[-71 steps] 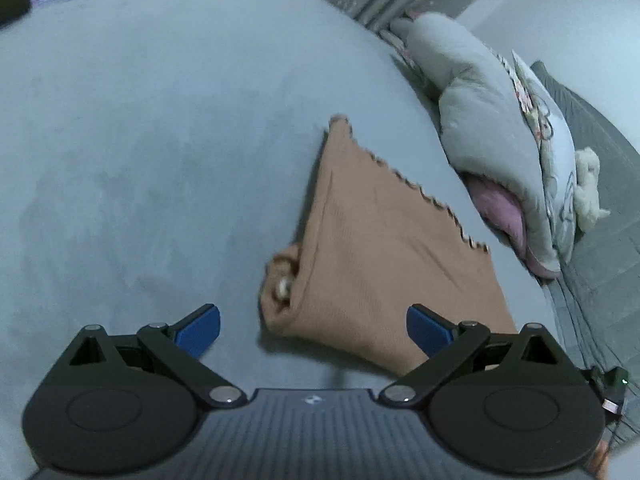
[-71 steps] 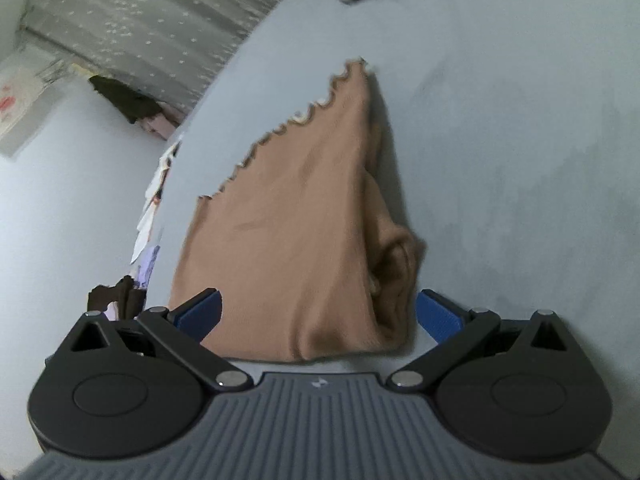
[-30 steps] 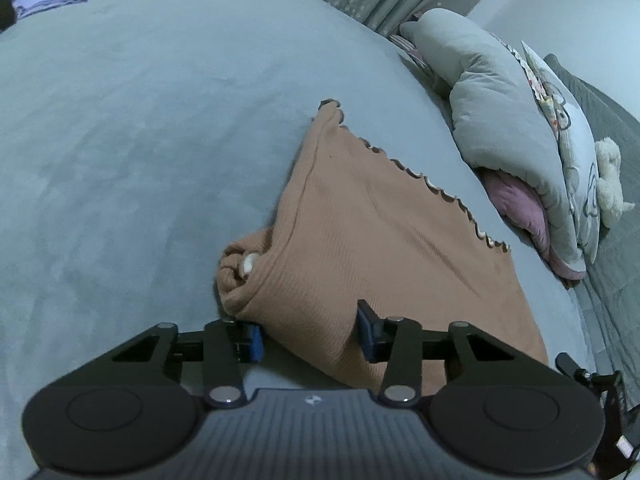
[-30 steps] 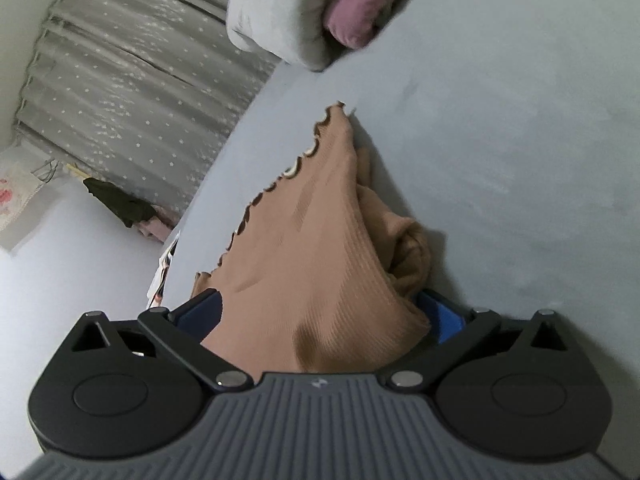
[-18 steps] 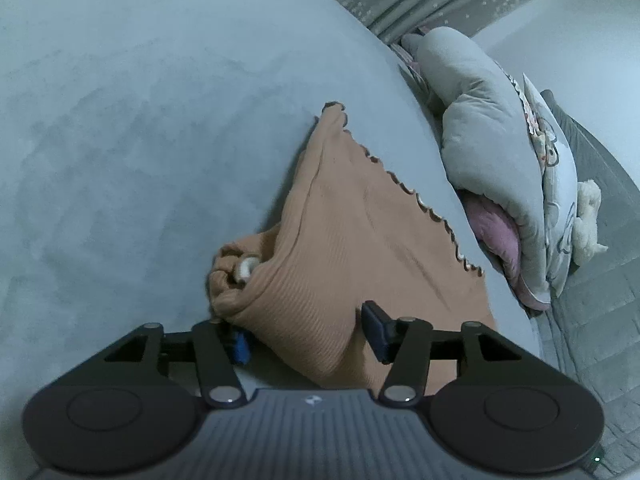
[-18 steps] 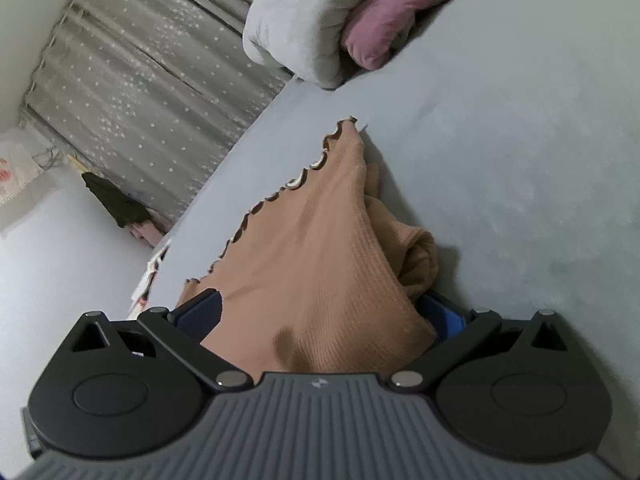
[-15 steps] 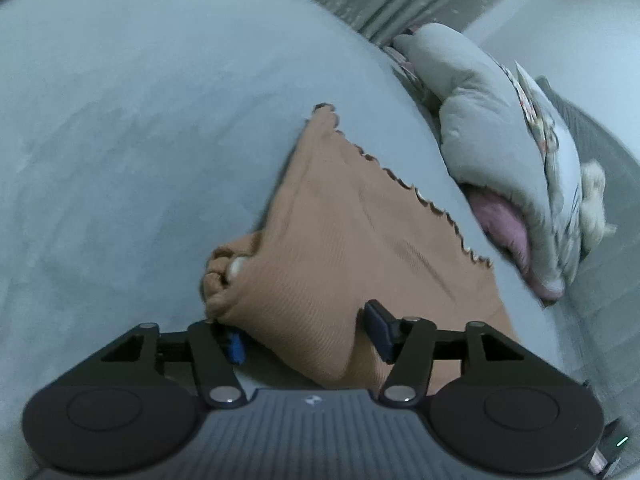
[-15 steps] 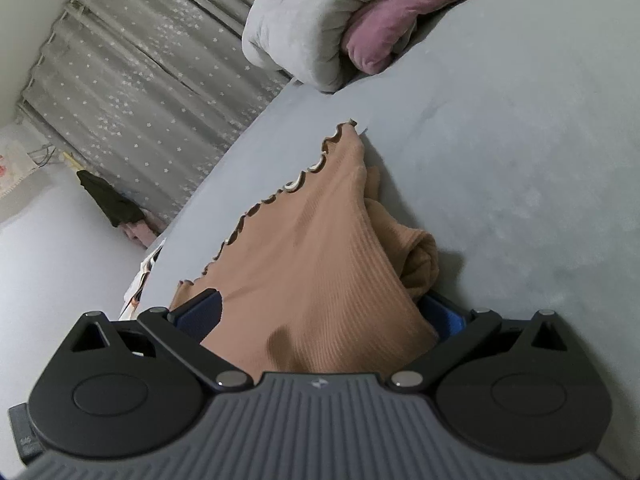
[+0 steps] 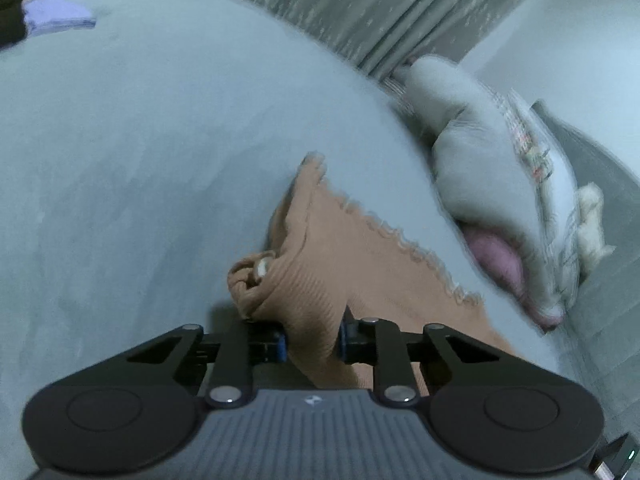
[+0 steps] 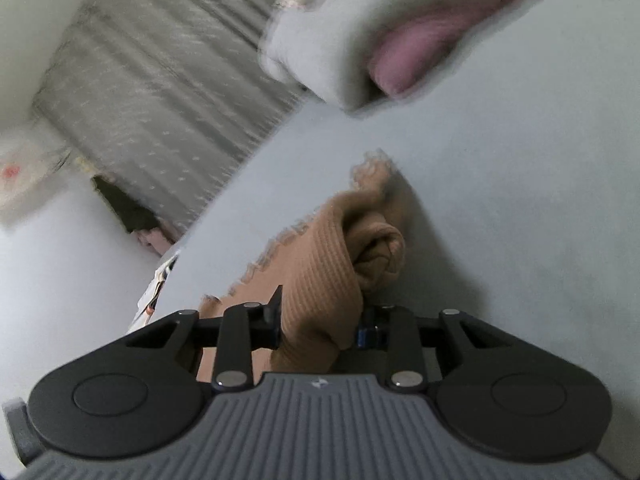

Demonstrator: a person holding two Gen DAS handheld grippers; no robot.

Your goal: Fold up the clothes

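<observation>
A tan ribbed garment (image 9: pixel 340 256) with a scalloped hem lies on the grey-blue bed (image 9: pixel 140 140). My left gripper (image 9: pixel 312 342) is shut on its near edge, and the cloth bunches up between the blue pads. In the right wrist view the same tan garment (image 10: pixel 320 272) rises from the bed (image 10: pixel 520 200), pinched by my right gripper (image 10: pixel 318 330), which is shut on another part of the near edge. A rolled sleeve or cuff (image 10: pixel 380 252) hangs just beyond the right fingers. Both now frames are motion-blurred.
A grey quilt with a pink pillow (image 9: pixel 492 200) is piled at the bed's right side, also seen as the quilt pile (image 10: pixel 360 40) from the right wrist. Grey dotted curtains (image 9: pixel 360 12) hang behind. A purple cloth (image 9: pixel 56 18) lies far left.
Both grippers went from open around the garment's near edge to shut on it. The near edge has lifted and gathered, and the garment looks shorter and more bunched.
</observation>
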